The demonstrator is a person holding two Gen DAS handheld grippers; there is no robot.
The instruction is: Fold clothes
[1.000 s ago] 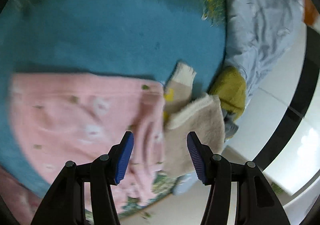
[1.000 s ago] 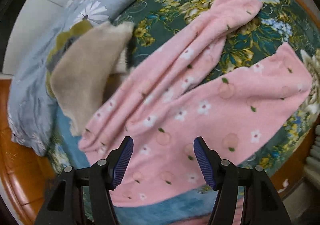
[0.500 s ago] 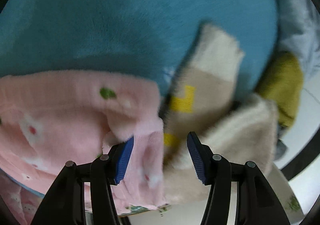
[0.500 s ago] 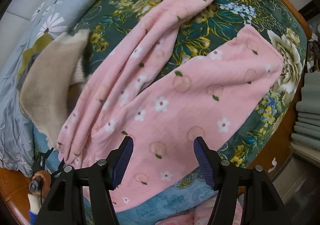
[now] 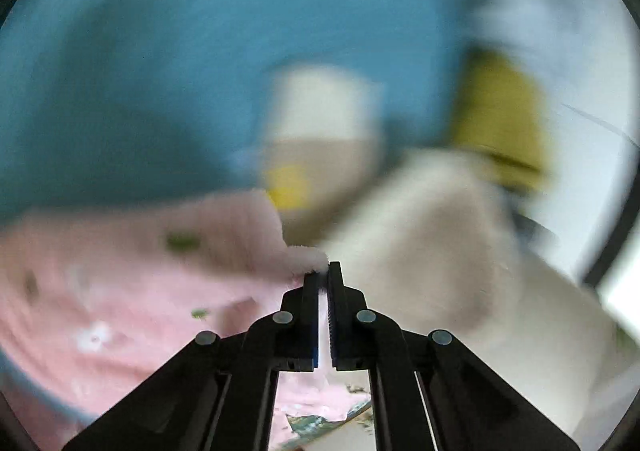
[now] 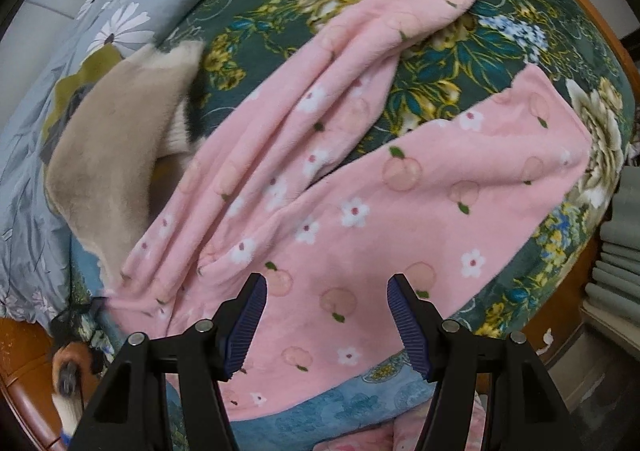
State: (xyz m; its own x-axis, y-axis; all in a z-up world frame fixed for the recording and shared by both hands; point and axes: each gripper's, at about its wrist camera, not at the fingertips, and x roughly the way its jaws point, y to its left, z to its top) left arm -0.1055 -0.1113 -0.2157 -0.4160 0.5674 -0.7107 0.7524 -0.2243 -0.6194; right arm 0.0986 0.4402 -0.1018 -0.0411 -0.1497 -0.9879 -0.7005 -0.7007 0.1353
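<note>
We have the left gripper (image 5: 322, 271) pinched on a fluffy corner of the pink trousers (image 6: 320, 187), at what looks like the waist end; the left view is blurred, so we cannot tell how deep the cloth sits between the jaws. The right gripper (image 6: 323, 315) hangs above the cloth with its jaws wide apart and nothing in them.

The trousers lie spread on the floral bedspread (image 6: 440, 63), both legs running away from us and splayed into a V, the farther one creased along its length. A beige garment (image 6: 116, 155) lies just beside the waist end, touching or slightly overlapping it, and a blue blanket (image 6: 352, 407) lies under the near edge.

We judge the step in hand to be taking hold of the waist at both ends before the first fold. To do it well we should:

- bring the right gripper down on the near waist corner, low in its view, and bite through both layers, not only the pile
- keep the left pinch firm and lift only a little, since plush cloth may slip from a shallow grip
- draw the two corners apart enough to take out the creases
- carry one leg over the other so that the edges meet, keeping the pink cloth from dragging the beige garment along
</note>
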